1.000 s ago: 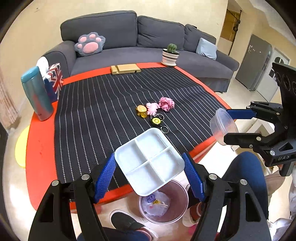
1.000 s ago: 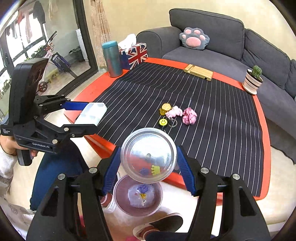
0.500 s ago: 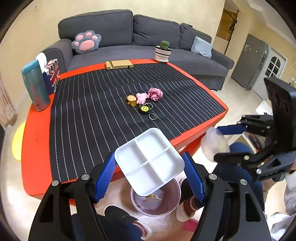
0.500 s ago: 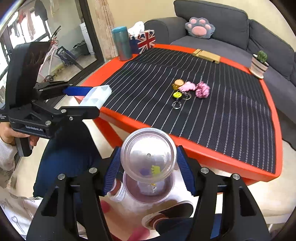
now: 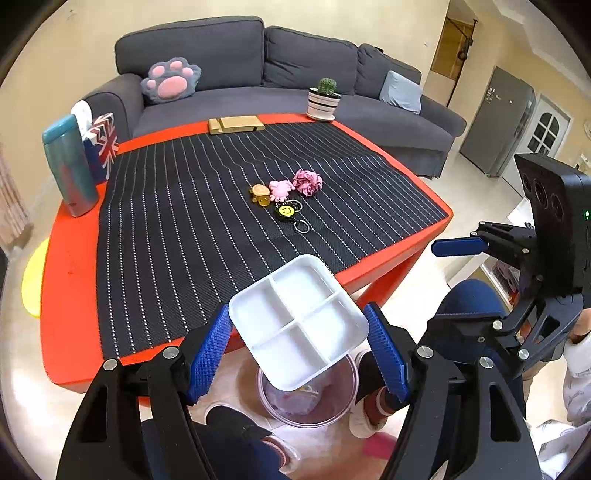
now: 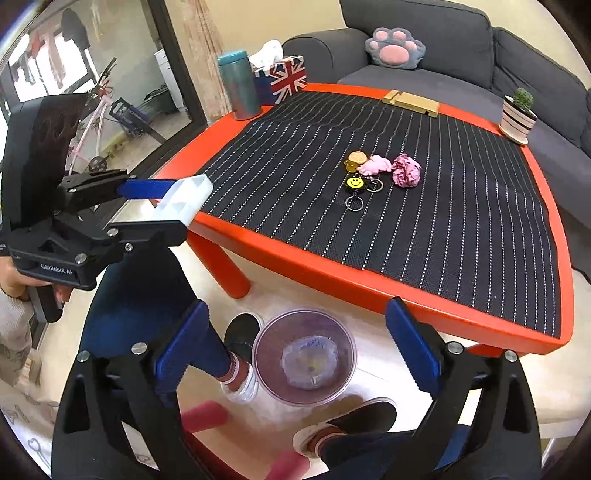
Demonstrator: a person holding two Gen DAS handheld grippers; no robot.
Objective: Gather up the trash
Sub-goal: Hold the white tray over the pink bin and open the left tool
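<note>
There are two tools: the left tool (image 5: 297,349) holds one white tray (image 5: 297,325) with four little boxes in it, and the right tool (image 6: 295,341) holds nothing. Under the tools on the floor sits one see-through bin (image 6: 304,356). Ahead of the tools is one red desk (image 6: 369,288) with one striped mat (image 6: 406,184). On the mat lie one pink paper ball (image 6: 406,170), one pink toy (image 6: 375,165), one brown turtle toy (image 6: 355,159), one smiley badge (image 6: 354,182) and two key rings (image 6: 354,202). Farther off stand one teal bottle (image 6: 238,85), one flag tissue box (image 6: 282,79), one wooden stand (image 6: 412,102) and one cactus pot (image 6: 517,116). One paw pillow (image 6: 394,48) sits on one gray sofa (image 6: 443,29).
</note>
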